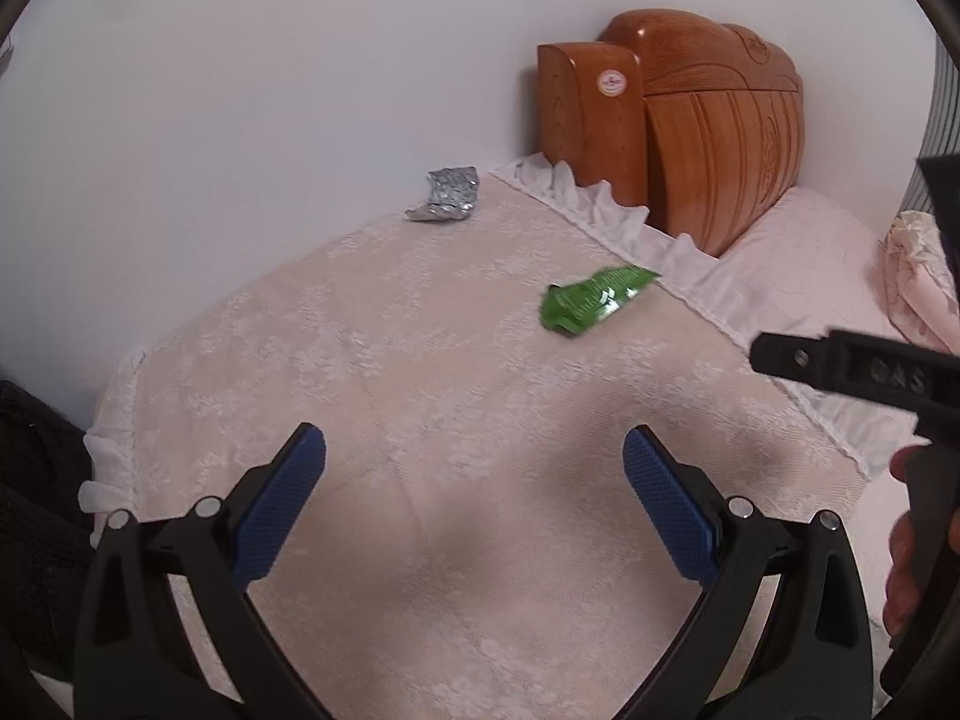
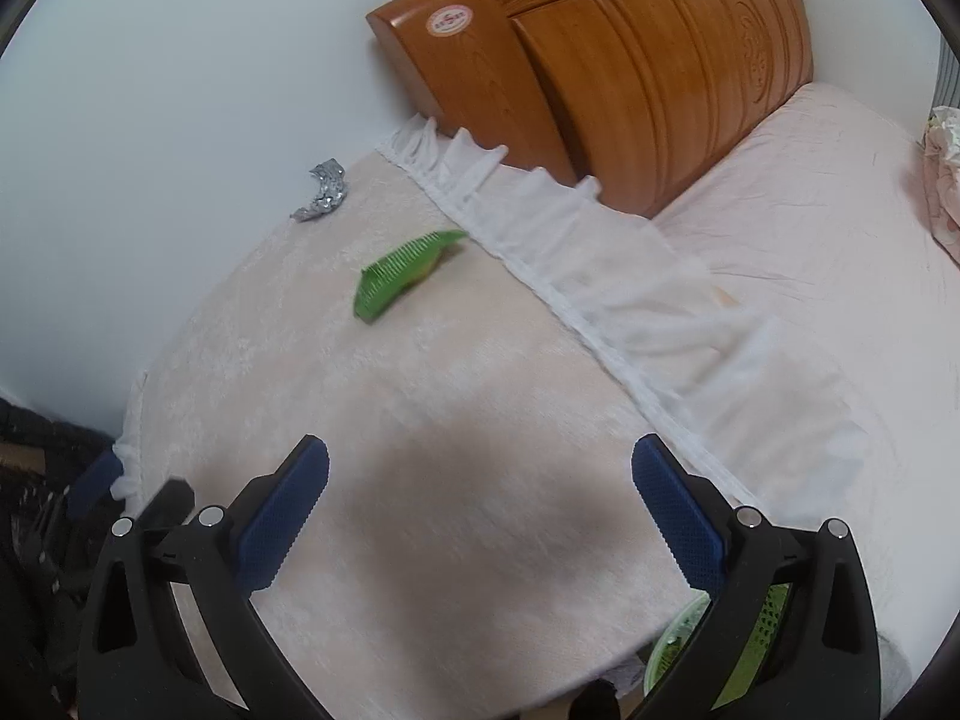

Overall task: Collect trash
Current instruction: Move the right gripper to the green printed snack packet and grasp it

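A green wrapper [image 1: 591, 299] [image 2: 399, 275] lies on the pink lace cloth [image 1: 420, 396] [image 2: 420, 372] of a bedside stand. A crumpled silver foil wrapper [image 1: 449, 195] [image 2: 324, 191] lies at the cloth's far edge by the wall. My left gripper [image 1: 474, 450] hovers open over the near part of the cloth, nothing between its blue pads. My right gripper [image 2: 480, 459] is open too, also short of the green wrapper; its black body [image 1: 858, 369] shows at the right edge of the left wrist view. A green perforated bin [image 2: 714, 654] sits low behind the right finger.
A carved wooden headboard [image 1: 708, 132] [image 2: 630, 72] stands behind the stand against the white wall. A pink bed [image 2: 810, 210] lies to the right with bunched bedding [image 1: 918, 276]. White ruffle trim [image 2: 600, 276] edges the cloth. Dark clutter [image 1: 36, 480] sits at the left.
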Available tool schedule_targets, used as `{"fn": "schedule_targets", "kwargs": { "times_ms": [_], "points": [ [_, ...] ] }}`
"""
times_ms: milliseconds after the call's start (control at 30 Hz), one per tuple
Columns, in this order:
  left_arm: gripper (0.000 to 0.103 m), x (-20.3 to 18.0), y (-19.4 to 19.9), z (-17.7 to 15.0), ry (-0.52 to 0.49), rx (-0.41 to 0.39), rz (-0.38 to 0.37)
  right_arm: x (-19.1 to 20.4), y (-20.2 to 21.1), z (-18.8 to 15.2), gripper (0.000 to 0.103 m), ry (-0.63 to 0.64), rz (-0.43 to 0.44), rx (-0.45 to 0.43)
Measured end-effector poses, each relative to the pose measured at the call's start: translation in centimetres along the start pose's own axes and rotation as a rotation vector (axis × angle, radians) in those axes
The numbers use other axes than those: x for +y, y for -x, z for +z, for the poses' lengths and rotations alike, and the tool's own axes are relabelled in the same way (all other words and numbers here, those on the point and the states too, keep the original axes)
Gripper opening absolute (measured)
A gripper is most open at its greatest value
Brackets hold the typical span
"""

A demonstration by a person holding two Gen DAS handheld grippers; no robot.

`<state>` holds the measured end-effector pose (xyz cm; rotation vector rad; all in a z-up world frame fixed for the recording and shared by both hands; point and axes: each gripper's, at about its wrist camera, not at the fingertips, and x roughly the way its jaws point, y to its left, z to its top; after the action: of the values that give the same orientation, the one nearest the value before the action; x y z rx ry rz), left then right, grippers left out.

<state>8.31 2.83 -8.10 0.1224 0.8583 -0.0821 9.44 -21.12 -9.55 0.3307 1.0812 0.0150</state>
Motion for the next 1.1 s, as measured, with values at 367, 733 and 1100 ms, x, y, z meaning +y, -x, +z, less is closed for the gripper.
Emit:
{"fn": "schedule_targets", "kwargs": {
  "times_ms": [367,733,1100],
  "points": [
    [0.095,6.5,-5.2,2.7,0.005,0.002,0.001,9.2,-14.4,8.7,0.097,-0.124,-0.255,-0.012],
    [0.095,8.2,-10.7,6.3,-0.014,-0.004,-0.009,7.8,-15.5,9.1,0.035,-0.144,-0.180,-0.010],
    [0.095,8.3,-15.5,10.1,0.097,0.030,-0.095,9.4,-13.0,9.6,0.033,0.012,-0.078,-0.032]
  ]
}}
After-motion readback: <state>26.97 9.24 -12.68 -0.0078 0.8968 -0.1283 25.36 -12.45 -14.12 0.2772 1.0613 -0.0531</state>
